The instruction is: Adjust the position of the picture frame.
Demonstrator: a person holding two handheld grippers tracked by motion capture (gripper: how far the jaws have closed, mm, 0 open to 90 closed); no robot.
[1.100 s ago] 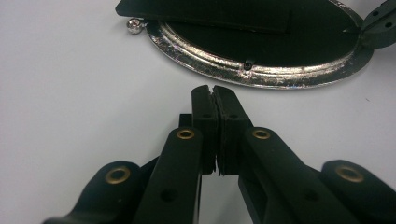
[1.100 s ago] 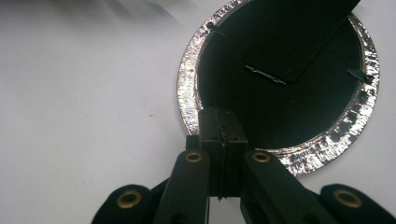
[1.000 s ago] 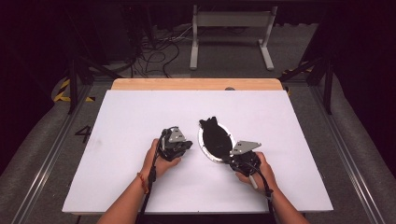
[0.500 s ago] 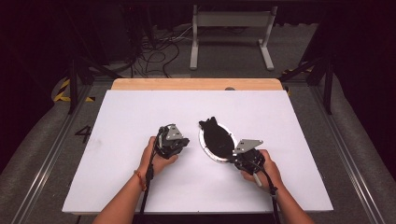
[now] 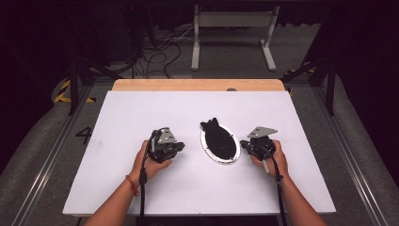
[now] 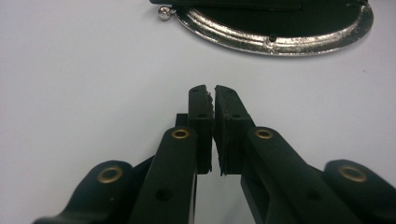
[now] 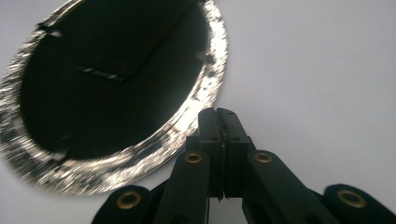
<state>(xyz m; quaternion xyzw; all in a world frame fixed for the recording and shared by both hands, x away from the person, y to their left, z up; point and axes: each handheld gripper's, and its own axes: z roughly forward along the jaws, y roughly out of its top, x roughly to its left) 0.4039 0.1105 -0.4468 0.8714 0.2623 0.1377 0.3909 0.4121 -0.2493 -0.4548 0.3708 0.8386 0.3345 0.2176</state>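
A black oval coin purse (image 5: 219, 141) with a shiny metal frame lies flat near the middle of the white table (image 5: 141, 113). My left gripper (image 5: 181, 147) rests to its left, pointing at it, with a stretch of bare table between. In the left gripper view its jaws (image 6: 214, 88) stand almost together with nothing between them; the purse rim (image 6: 280, 42) and its ball clasp (image 6: 164, 13) lie ahead. My right gripper (image 5: 243, 143) sits just right of the purse. In the right gripper view it (image 7: 217, 111) is shut and empty, tips beside the silver rim (image 7: 205, 93).
A wooden strip (image 5: 197, 84) runs along the table's far edge. Beyond it the dark floor holds cables (image 5: 155, 52) and a grey metal stand (image 5: 233, 23). Bare white table lies to the left, right and front of both hands.
My right hand has slid to the right, off the purse's lower right edge to a spot beside it. The left hand and the purse have stayed put.
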